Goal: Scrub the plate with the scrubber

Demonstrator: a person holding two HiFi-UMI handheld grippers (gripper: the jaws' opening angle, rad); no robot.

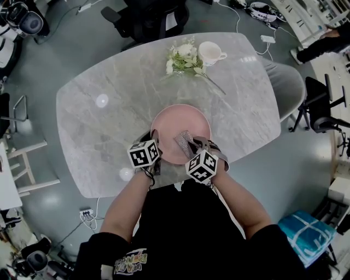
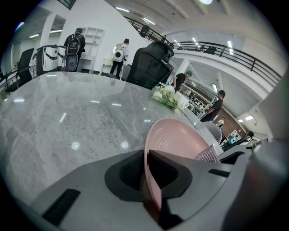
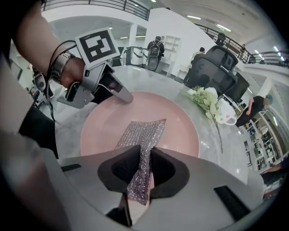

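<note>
1. The left gripper (image 2: 146, 180) is clenched on the near-left rim of the pink plate (image 2: 178, 137). The rim stands edge-on between its two dark pads. Through the wide lens it is hard to tell whether the plate lies flat or is tipped up at that side.
2. The right gripper (image 3: 143, 173), at the plate's near-right edge, is closed on a silver, glittery scrubber (image 3: 143, 131) and pinches its near end. The rest of the mesh strip reaches out over the middle of the plate and lies against its inner surface.
3. Both grippers sit close together at the plate's near edge.
4. The plate rests on a grey marble-patterned table (image 1: 109, 126).
5. Beyond the plate's far edge, well apart from it, lies a spray of white flowers (image 1: 183, 57), with a white cup (image 1: 210, 52) just beside it.
6. Farther beyond the plate, past the table, stands a black office chair (image 1: 147, 16).
</note>
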